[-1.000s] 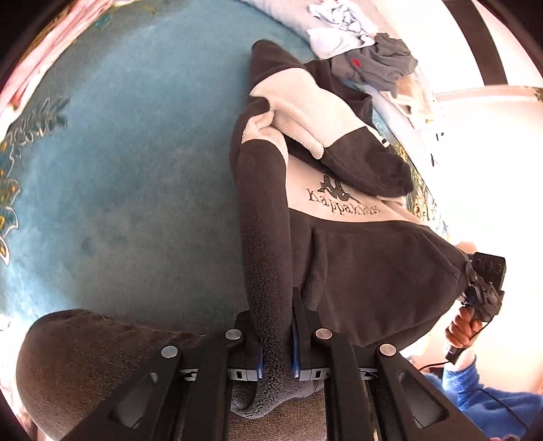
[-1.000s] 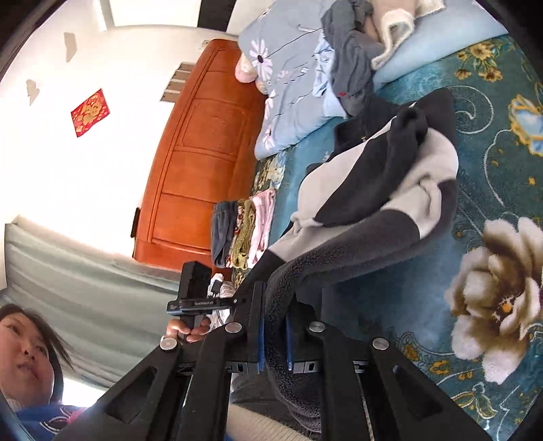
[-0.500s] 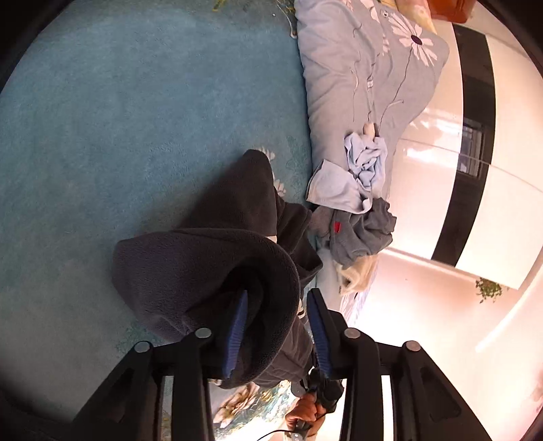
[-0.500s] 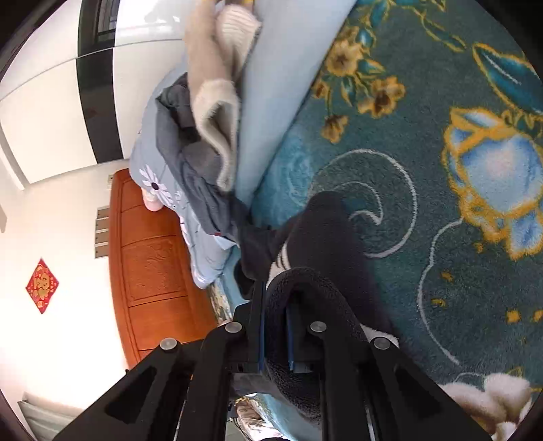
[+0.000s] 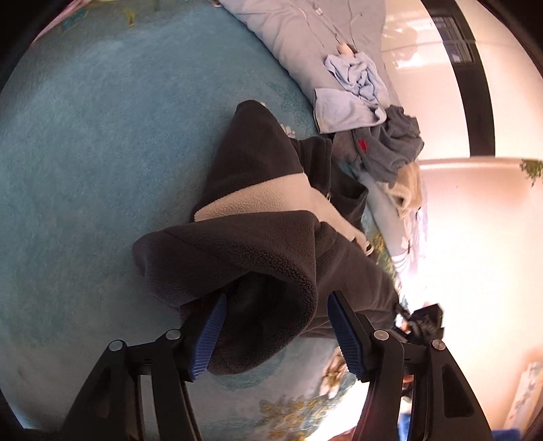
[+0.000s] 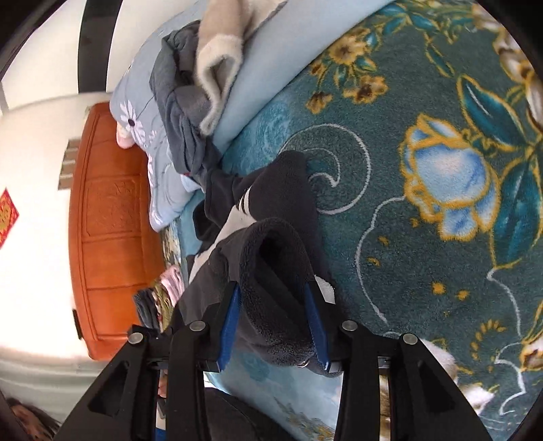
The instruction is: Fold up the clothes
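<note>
Fleece fills the middle of the left wrist view: a dark grey and cream fleece jacket (image 5: 258, 237) lies bunched on a teal bed blanket (image 5: 85, 169). The left claw (image 5: 275, 336) is opening, its blue pads (image 5: 208, 339) standing apart, with a thick fold of the jacket between them; the right-hand pad is clear of the cloth. Beyond the jacket sits a heap of clothes (image 5: 373, 112), light blue and grey, on a pale blue quilt (image 5: 298, 30).

From the right wrist view, the same jacket (image 6: 264, 217) rests on the blanket's flowered part (image 6: 441, 169). The right claw (image 6: 275, 325) is also opening, a rolled dark edge of the jacket between its blue pads (image 6: 230, 319), which stand close against the cloth on both sides. Behind lie the heap of clothes (image 6: 190, 84) and an orange-brown wooden headboard (image 6: 105, 220).
</note>
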